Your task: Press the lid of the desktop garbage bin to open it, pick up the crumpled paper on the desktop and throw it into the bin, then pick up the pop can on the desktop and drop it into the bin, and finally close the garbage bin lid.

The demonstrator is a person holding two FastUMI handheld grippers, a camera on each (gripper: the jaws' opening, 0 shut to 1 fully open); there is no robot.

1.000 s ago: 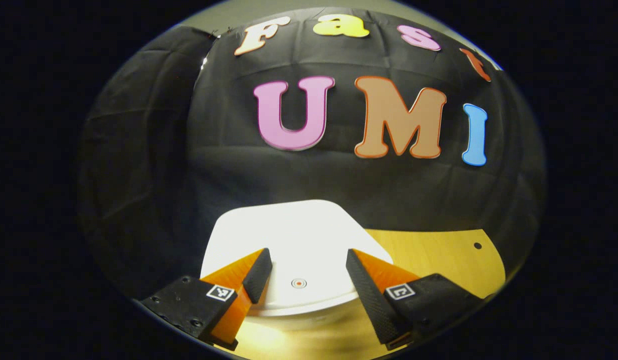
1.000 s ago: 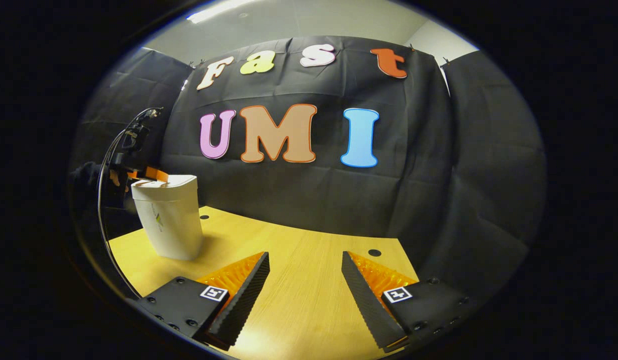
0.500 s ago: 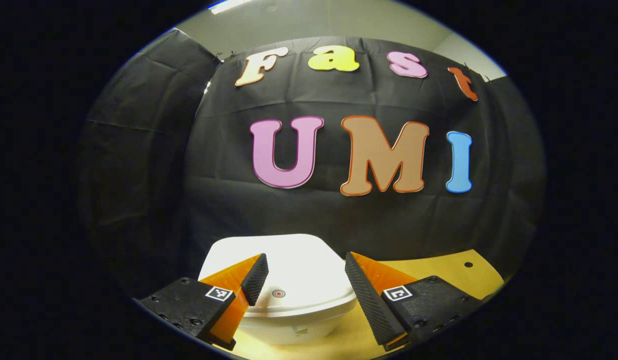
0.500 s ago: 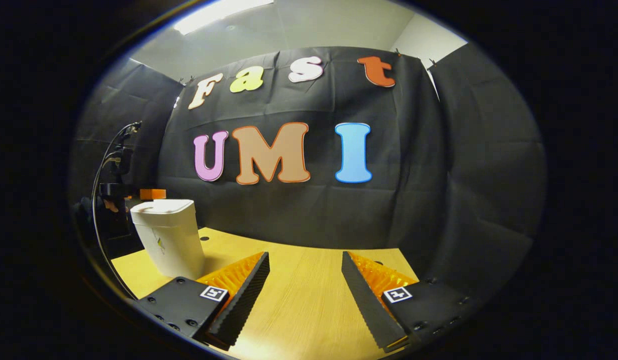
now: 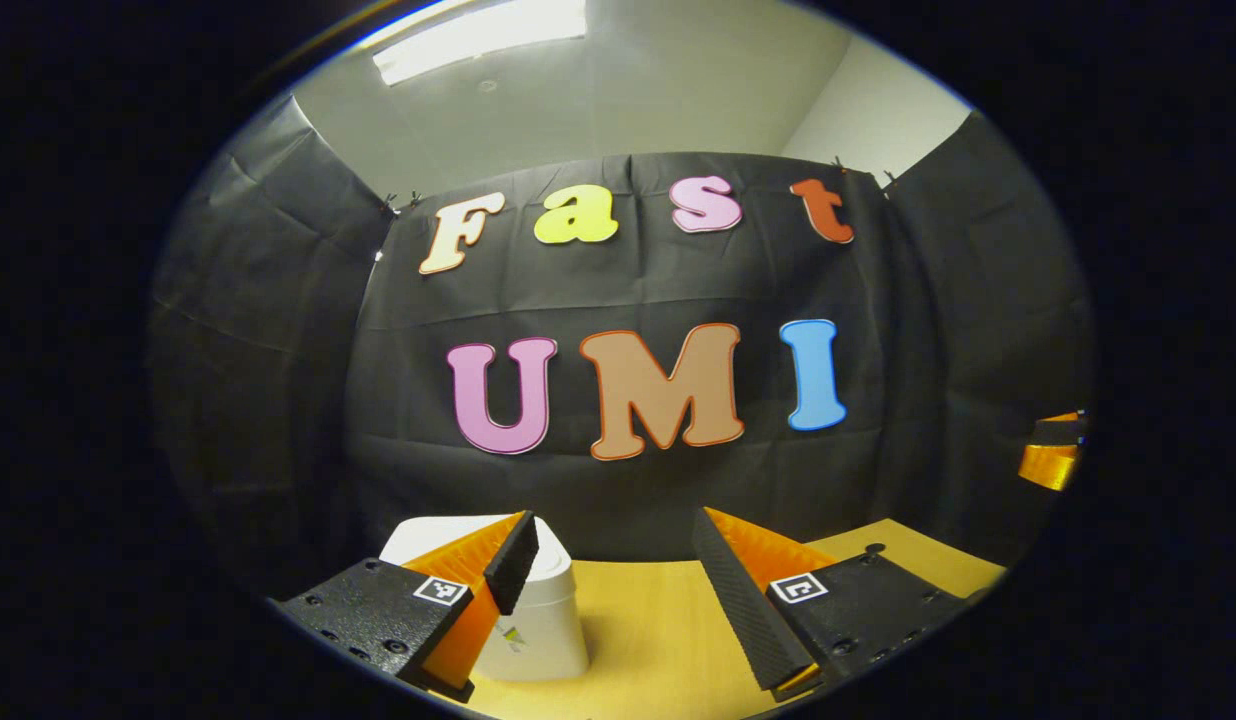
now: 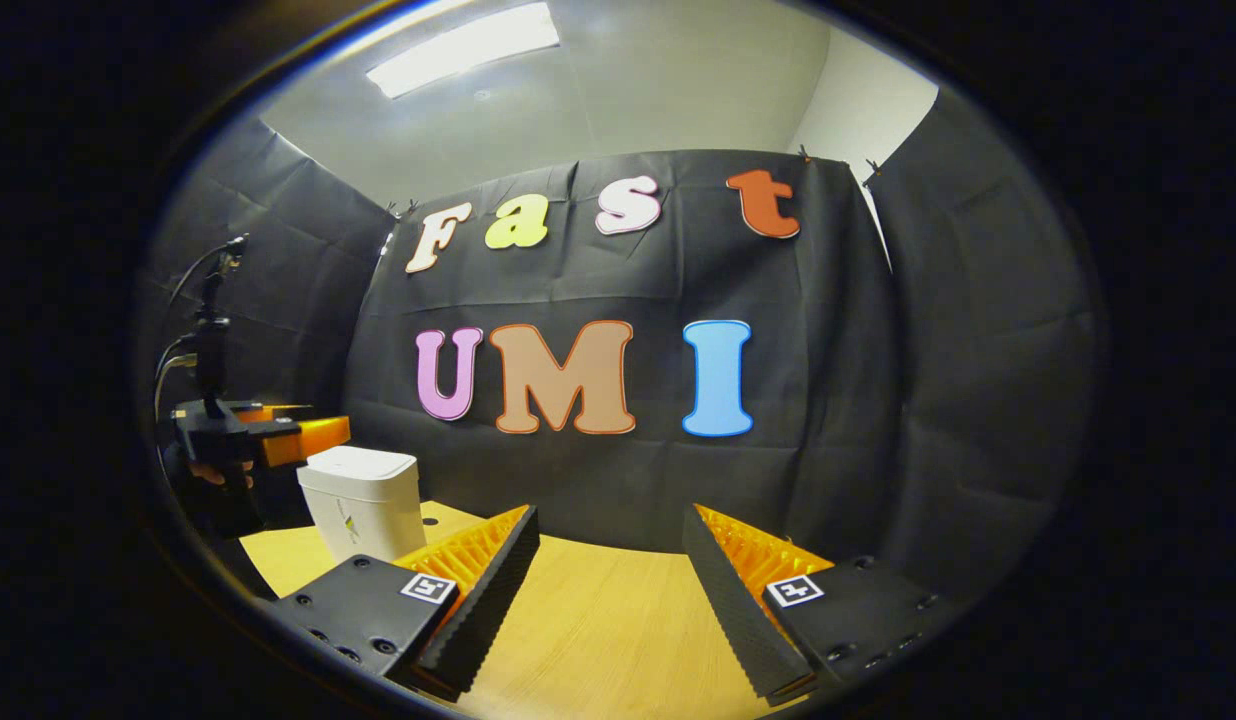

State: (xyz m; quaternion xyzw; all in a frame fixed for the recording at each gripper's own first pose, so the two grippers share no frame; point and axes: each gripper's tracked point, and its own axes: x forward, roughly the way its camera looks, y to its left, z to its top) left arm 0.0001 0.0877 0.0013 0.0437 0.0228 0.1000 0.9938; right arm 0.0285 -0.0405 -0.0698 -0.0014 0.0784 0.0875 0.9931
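Behind the left finger (image 5: 511,560) of the left gripper (image 5: 608,575), spread wide and empty, the bin (image 5: 534,610) is seen with lid (image 6: 360,464) shut, so a false finish is risked if paper and can were missed; right gripper (image 6: 610,585) likewise wide, empty.

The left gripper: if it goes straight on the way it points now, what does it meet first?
Probably the black cloth wall. The left gripper points past the bin, which sits low by one finger, though depth is unclear.
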